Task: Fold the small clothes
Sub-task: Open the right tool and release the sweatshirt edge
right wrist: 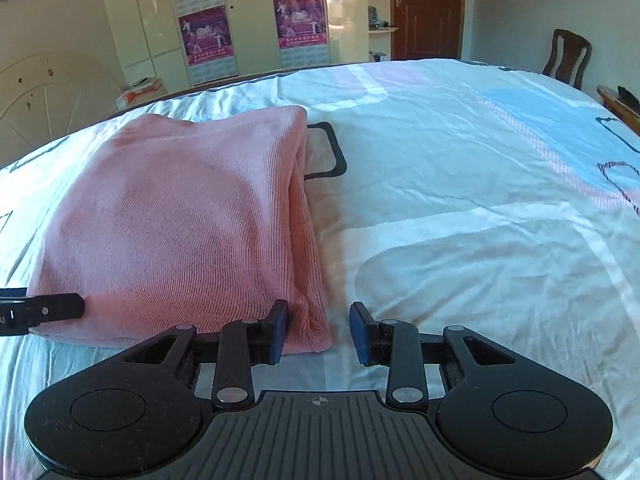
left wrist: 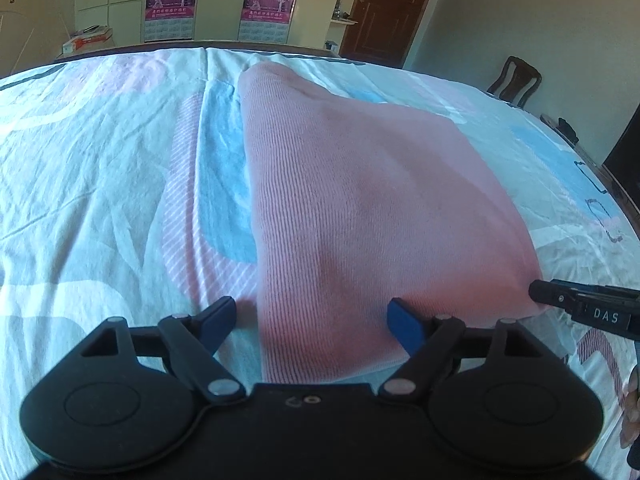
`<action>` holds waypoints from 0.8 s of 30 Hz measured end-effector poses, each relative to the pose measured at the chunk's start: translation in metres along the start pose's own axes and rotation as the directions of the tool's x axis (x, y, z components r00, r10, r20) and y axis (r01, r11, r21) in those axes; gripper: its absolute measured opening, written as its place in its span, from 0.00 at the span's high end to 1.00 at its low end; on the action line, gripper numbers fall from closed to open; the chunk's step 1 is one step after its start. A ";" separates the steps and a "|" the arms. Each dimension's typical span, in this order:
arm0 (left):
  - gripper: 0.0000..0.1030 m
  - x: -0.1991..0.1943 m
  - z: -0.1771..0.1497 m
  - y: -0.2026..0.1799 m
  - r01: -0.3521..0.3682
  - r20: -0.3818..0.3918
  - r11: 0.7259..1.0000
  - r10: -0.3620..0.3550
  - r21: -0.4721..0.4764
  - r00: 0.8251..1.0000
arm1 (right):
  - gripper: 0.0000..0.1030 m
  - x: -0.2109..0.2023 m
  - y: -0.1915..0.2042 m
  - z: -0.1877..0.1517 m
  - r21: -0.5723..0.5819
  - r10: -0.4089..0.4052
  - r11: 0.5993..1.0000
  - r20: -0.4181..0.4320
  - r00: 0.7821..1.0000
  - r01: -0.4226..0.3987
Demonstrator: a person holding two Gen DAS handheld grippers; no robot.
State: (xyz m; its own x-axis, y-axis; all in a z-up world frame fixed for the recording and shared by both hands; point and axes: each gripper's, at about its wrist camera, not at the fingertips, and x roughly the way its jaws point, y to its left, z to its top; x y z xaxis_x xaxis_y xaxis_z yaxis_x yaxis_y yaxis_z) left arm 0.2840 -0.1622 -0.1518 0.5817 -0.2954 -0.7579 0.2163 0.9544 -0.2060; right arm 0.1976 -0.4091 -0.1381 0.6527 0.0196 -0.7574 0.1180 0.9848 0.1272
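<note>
Pink ribbed garment [left wrist: 360, 200], folded into a thick block, lies on my work surface, a bed sheet [left wrist: 100, 168] printed in pale blue, pink and white.

Left gripper [left wrist: 310, 324]: jaws stand wide apart. The near left corner of the garment sits between them, closer to the right pad [left wrist: 404, 326], which appears to touch the cloth edge; the left pad [left wrist: 218, 320] is clear of it, over bare sheet. No clamp on the fabric that I can see.

Right gripper [right wrist: 318, 334]: jaws partly apart, narrower than the left pair. The near right corner of the garment lies in the gap, against the left pad [right wrist: 278, 330]; the right pad [right wrist: 360, 332] stands off the cloth, with sheet showing between. I read this as not gripping.

From the right wrist view the layered fold edges of the garment run away from the jaws along its right side. Each gripper's tip shows in the other's view, at the garment's near edge.

Beyond the bed: cream wardrobe [right wrist: 248, 20] with purple posters, brown door [right wrist: 426, 8], wooden chair [right wrist: 568, 58].
</note>
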 end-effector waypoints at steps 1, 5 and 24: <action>0.20 -0.002 0.002 0.000 -0.001 0.004 1.000 0.001 -0.005 1.000 | 0.67 -0.002 -0.001 0.001 0.002 0.005 1.000 0.000 1.000 -0.005; 0.15 -0.007 0.011 -0.004 -0.015 0.020 1.000 0.015 -0.013 1.000 | 0.47 -0.009 -0.002 0.012 0.007 0.091 0.996 0.022 0.996 -0.091; 0.08 0.032 0.062 0.017 0.036 -0.006 0.991 -0.037 -0.126 0.999 | 0.10 0.046 -0.005 0.076 0.049 0.215 0.975 0.020 0.976 -0.215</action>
State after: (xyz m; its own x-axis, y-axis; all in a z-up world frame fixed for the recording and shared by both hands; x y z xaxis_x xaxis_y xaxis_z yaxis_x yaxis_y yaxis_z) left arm 0.3550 -0.1583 -0.1412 0.5684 -0.3302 -0.7536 0.1366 0.9411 -0.3093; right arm 0.2838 -0.4263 -0.1245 0.6774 0.2272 -0.6997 0.0111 0.9478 0.3186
